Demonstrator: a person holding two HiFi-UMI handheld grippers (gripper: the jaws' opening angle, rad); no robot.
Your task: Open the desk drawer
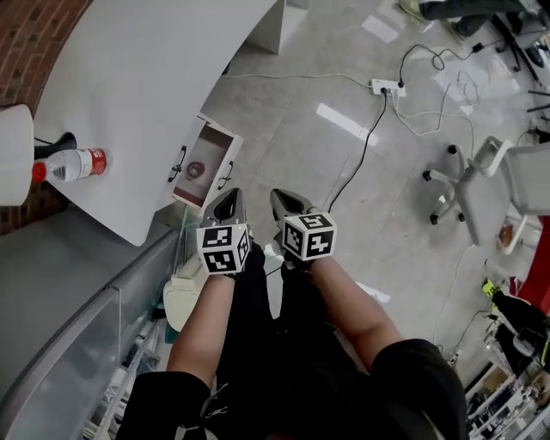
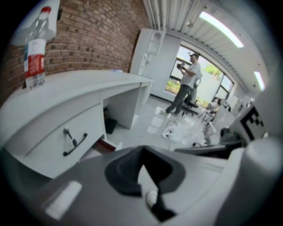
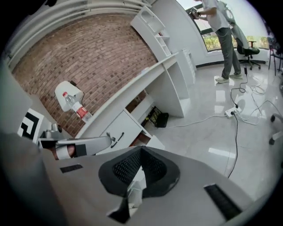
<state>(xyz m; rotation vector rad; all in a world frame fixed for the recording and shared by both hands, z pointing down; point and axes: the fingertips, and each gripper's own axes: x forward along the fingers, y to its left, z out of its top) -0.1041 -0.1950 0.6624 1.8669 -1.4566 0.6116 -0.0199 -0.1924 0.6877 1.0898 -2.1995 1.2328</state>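
White desk (image 1: 146, 86) — drawer (image 1: 210, 146) open; bottle (image 1: 73, 165) label unreadable; left gripper (image 1: 229, 199), right gripper (image 1: 284, 199) closed.

- I'm looking into an office-like workspace: a curved white desk (image 1: 146, 94) runs along a brick wall (image 3: 88, 53).
- I see swivel chairs (image 1: 464, 185) and a power strip (image 1: 387, 87) with cables (image 1: 365, 146) on the polished floor (image 1: 292, 146).

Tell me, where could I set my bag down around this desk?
The desk top is mostly bare, from the water bottle near the brick wall out to its curved edge. The floor between the desk and the black cable is free. Crowded: the right side, with cables, power strip and chairs; the open drawer juts out below the desk.
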